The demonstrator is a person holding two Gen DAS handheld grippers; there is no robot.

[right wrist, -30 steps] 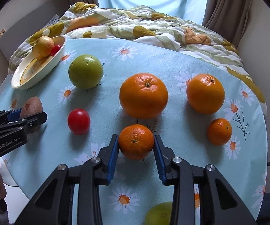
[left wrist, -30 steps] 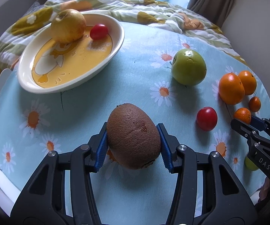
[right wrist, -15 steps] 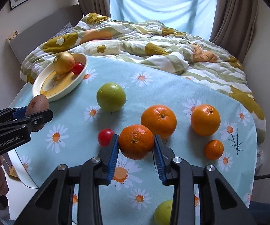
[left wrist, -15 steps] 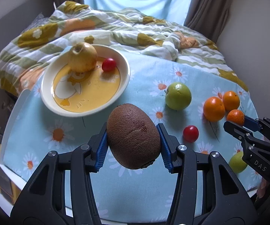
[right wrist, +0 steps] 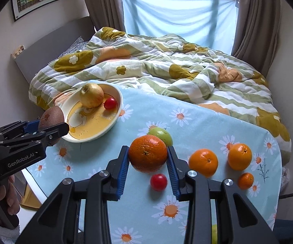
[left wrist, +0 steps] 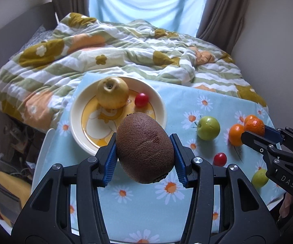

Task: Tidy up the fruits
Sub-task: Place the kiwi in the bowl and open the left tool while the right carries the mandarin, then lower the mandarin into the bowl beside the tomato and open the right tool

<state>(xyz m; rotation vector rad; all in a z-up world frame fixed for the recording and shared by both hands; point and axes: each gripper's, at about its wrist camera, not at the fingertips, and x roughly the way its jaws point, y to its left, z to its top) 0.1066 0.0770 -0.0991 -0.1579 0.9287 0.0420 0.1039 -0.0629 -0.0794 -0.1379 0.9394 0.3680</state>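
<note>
My left gripper (left wrist: 144,158) is shut on a brown kiwi (left wrist: 145,148) and holds it in the air just in front of the white-and-yellow bowl (left wrist: 158,101). The bowl holds a yellow apple (left wrist: 112,94) and a cherry tomato (left wrist: 141,99). My right gripper (right wrist: 148,170) is shut on a small orange (right wrist: 147,153) and holds it high over the daisy tablecloth (right wrist: 197,126). In the right wrist view the left gripper (right wrist: 50,131) with the kiwi (right wrist: 51,116) is at the bowl's (right wrist: 118,113) near-left rim.
On the table lie a green apple (left wrist: 208,128), a cherry tomato (right wrist: 158,182), two oranges (right wrist: 203,162) (right wrist: 240,156), a small mandarin (right wrist: 245,181) and a green fruit (left wrist: 259,179). A rumpled quilt (right wrist: 166,71) on a bed lies behind the table.
Both grippers have risen well above the table with their fruit held. The kiwi has moved toward the bowl; the orange has lifted off the cloth.
</note>
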